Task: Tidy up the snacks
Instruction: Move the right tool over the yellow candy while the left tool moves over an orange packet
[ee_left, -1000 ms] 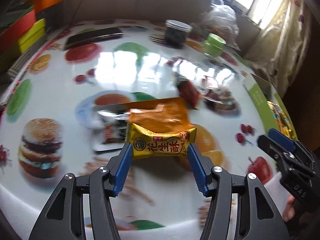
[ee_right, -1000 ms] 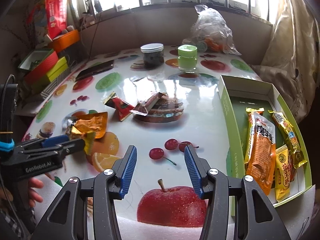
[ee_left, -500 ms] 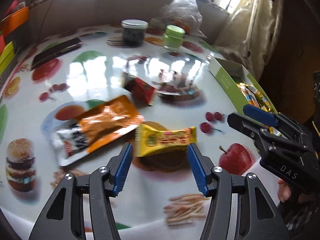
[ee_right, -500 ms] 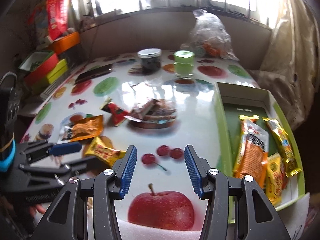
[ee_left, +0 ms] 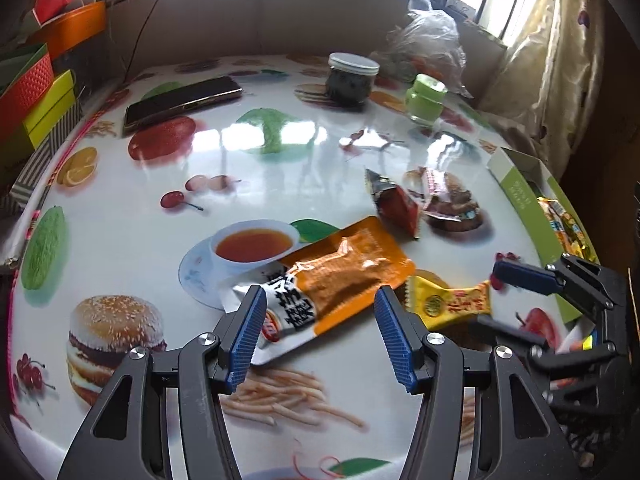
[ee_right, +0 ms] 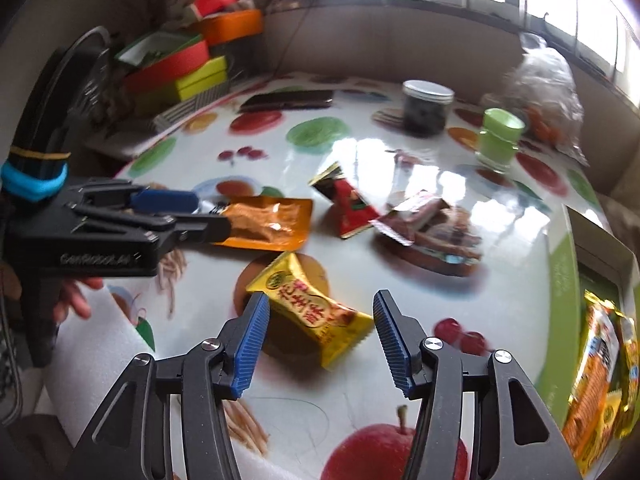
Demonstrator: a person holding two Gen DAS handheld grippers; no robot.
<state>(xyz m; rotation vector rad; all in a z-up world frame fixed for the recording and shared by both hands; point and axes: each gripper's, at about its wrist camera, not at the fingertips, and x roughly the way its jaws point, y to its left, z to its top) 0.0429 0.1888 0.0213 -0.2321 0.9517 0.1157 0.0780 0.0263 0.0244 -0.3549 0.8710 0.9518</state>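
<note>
Your right gripper (ee_right: 318,338), jaws opening, straddles the crinkly yellow foil snack packet (ee_right: 310,312), long axis ten-to-four o'clock; left gripper (ee_left: 320,330) gapes empty

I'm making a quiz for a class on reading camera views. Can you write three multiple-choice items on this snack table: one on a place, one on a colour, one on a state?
1. Where does the yellow snack pack lie?
A. In the green box
B. On the table, between the right gripper's fingers
C. On top of the jar

2. What colour is the lid of the dark jar?
A. White
B. Red
C. Blue

3. What state is the left gripper in?
A. Shut on the phone
B. Shut on nothing
C. Open over the orange pouch

Key: 1 B, it lies flat on the tablecloth between the opening jaws of the right gripper. 2 A, the lid is white. 3 C, its jaws stand apart with nothing gripped.
</note>
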